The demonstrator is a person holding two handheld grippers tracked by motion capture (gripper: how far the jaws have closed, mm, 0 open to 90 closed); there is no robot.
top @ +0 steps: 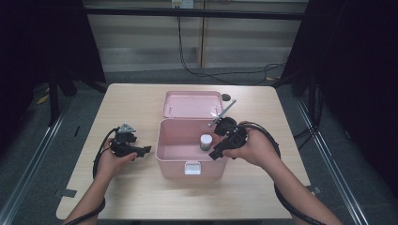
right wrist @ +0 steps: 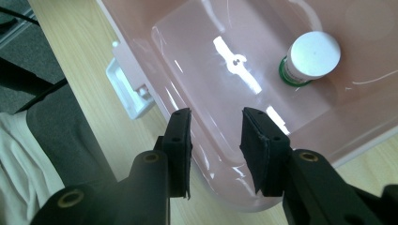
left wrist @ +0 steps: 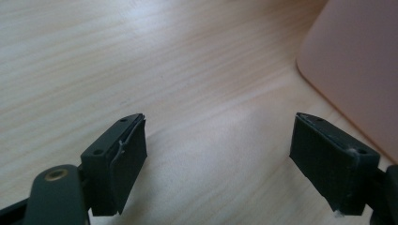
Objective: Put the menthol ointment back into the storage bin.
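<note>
I take the pink box as my landmark; it stands open near the middle of the wooden table, with its lid leaning back on the far side and its white latch on the front wall, the side nearest to me.

My right gripper is at the right wall of the box, held in my right hand; in the right gripper view its two black jaws stand above the box's rim and inside wall, with a narrow gap between them; nothing is between the pads, so they hold nothing.

Inside the box, near its right wall, stands a small bottle with a white cap and a green band under the cap; it is upright on the floor of the box, and in the high view it sits just left of my right gripper; it is apart from the jaws.

My left gripper is on the left side of the box, near its left wall but not touching it; my left hand holds it low over the table; in the left gripper view the jaws stand wide, with only bare wood between them, and a corner of the pink box shows at the right edge.

A thin grey rod sticks up at the right back corner of the box; I cannot tell what it is.
</note>
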